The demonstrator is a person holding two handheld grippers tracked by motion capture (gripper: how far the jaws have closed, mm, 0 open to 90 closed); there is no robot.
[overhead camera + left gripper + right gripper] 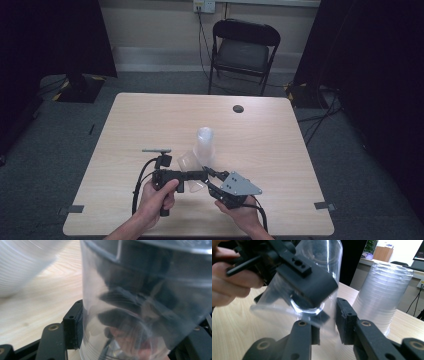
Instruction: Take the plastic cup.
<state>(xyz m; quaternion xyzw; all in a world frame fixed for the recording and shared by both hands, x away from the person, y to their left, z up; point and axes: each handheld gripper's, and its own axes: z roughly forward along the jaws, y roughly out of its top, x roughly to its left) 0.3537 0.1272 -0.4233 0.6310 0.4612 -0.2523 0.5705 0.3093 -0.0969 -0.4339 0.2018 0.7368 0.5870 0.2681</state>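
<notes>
1. Two hand-held grippers meet over the near middle of the table (pixel 150 115). The left hand-held gripper (pixel 196 175) is pinching a clear plastic cup (pixel 187 165) by its wall, cup tilted, long axis slanting across the table.
2. Right hand-held gripper (pixel 328 322): jaws partly spread astride the cup's rim, with the pads apparently not yet pressing. It is the nearer free tool.
3. Stack of clear cups (pixel 204 145): upright, just behind the held cup.
</notes>
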